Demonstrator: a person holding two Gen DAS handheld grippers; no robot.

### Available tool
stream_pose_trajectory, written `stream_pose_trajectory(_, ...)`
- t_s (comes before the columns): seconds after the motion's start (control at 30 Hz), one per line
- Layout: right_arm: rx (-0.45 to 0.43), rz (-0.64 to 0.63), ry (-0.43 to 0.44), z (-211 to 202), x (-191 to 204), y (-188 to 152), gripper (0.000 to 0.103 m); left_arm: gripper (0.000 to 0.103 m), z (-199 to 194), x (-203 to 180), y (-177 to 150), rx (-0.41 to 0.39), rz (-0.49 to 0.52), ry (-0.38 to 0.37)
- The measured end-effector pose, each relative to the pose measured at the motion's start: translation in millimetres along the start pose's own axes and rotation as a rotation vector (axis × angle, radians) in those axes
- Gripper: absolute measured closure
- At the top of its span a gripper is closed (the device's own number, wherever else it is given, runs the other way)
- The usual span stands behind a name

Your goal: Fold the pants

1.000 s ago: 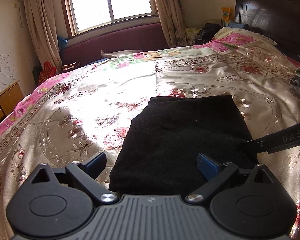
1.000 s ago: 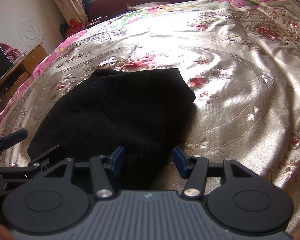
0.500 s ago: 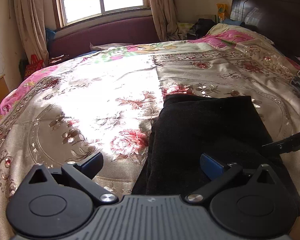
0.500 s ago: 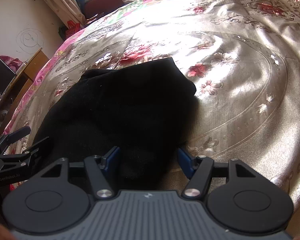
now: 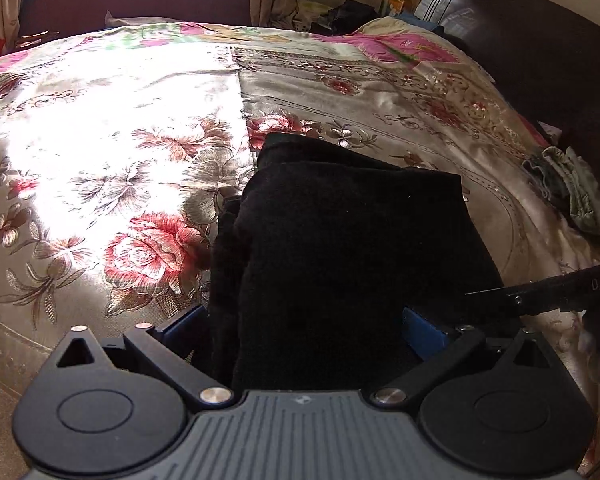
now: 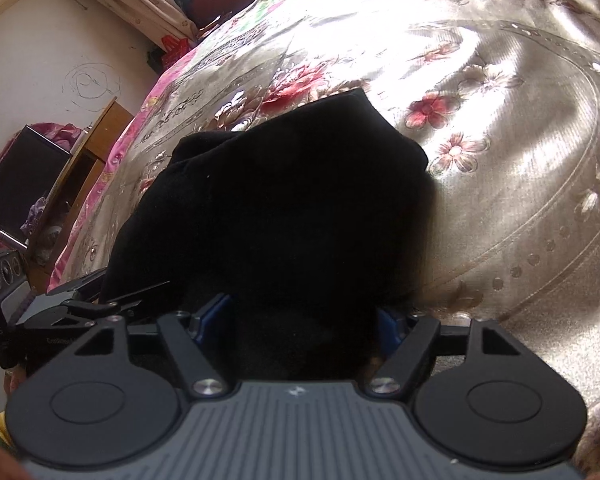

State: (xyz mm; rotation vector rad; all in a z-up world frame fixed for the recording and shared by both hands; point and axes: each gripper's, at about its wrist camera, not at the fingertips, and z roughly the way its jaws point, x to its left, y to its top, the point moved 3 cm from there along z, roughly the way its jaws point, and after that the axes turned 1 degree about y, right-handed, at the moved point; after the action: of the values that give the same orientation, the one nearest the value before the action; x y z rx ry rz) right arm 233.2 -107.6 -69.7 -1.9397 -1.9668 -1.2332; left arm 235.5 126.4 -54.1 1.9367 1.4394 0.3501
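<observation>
The bed point(image 5: 100, 128) fills both views, with the black pants point(image 5: 340, 240) lying folded at centre frame. A second ago they sat flat and farther up; now both views have closed right in, and the near edge looks bunched up between the blue pads. The left gripper point(image 5: 304, 326) has wide fingers straddling the cloth, as does the right gripper point(image 6: 304, 318) (not clamped, as far as I can tell). My guess: about to pinch for another fold.

My left gripper point(image 5: 304, 328) hung low with jaws spread wide; my right gripper point(image 6: 300, 320) sat level beside it, likewise wide apart.
</observation>
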Motion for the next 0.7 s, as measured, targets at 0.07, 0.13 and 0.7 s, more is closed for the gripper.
stream_pose_trajectory(0.07, 0.013, -0.046, -0.009, -1, 5, -1, 0.024, 0.0, -2, -7, 0, 0.006, 0.05, 0.015)
stream_pose_trajectory(0.13, 0.014, -0.069, -0.012, -5, 5, -2, 0.031, 0.0, -9, -10, -2, -0.01, 0.071, 0.007)
stream_pose_trajectory(0.7, 0.038, -0.008, 0.108, 65, 73, 20, 0.064, 0.022, -56, 73, -10, -0.066, -0.138, 0.08)
